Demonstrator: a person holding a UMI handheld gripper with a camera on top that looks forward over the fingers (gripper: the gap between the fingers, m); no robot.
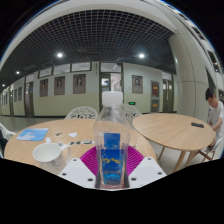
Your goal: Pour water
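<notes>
A clear plastic water bottle (111, 140) with a white cap and a blue label stands upright between my fingers, close to the camera. My gripper (111, 163) is shut on the bottle, the magenta pads (89, 160) pressing its label from both sides. A white bowl (47, 152) sits on the round wooden table (60, 135) to the left of the bottle, a little ahead of the left finger.
A blue flat item (33, 134) lies on the table's far left. A second round table (170, 127) stands to the right, with a person (213, 108) seated beyond it. White chairs (82, 113) stand behind the tables in a long hall.
</notes>
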